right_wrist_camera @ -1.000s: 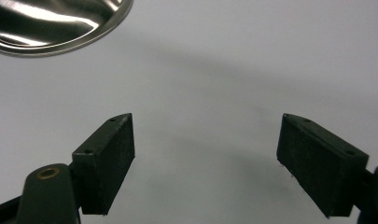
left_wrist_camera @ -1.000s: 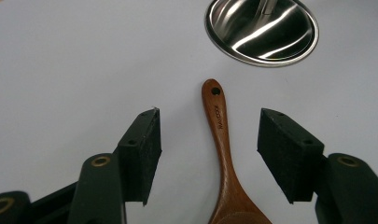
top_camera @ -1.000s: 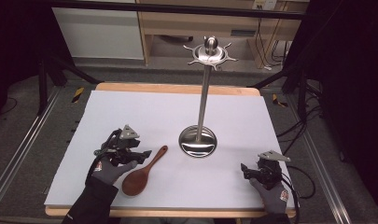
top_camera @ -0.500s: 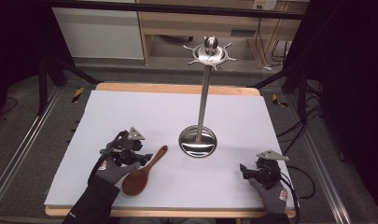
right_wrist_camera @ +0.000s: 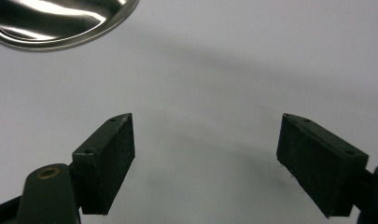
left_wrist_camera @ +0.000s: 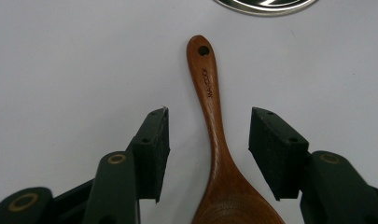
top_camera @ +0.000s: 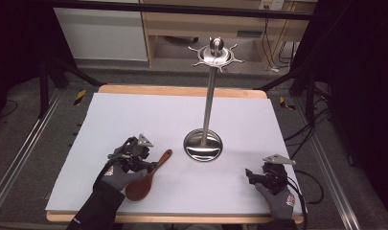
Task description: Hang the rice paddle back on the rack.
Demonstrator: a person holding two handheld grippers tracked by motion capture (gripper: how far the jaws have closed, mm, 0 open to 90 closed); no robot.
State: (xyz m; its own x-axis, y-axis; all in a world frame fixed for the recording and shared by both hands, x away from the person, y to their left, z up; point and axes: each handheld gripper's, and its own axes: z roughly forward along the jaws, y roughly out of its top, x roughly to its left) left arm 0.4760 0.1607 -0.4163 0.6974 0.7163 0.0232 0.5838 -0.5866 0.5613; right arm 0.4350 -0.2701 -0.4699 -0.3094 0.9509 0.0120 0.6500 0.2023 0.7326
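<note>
- The wooden spoon (left_wrist_camera: 214, 140) lies flat on the white table (top_camera: 134, 120), in the lower left of the high view.
- The left gripper (left_wrist_camera: 209, 154) has its jaws on both sides of the spoon's handle. They have just been closing, but gaps still show and the pads do not touch it.
- The right gripper (right_wrist_camera: 205, 163) is wide open and holds nothing, at the lower right of the high view.
- The shiny metal stand (top_camera: 203, 143) is in the middle.

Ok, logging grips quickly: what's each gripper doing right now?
Left gripper: open, jaws just been closing around the wooden spoon, pads not touching it.
Right gripper: open, holding nothing.
</note>
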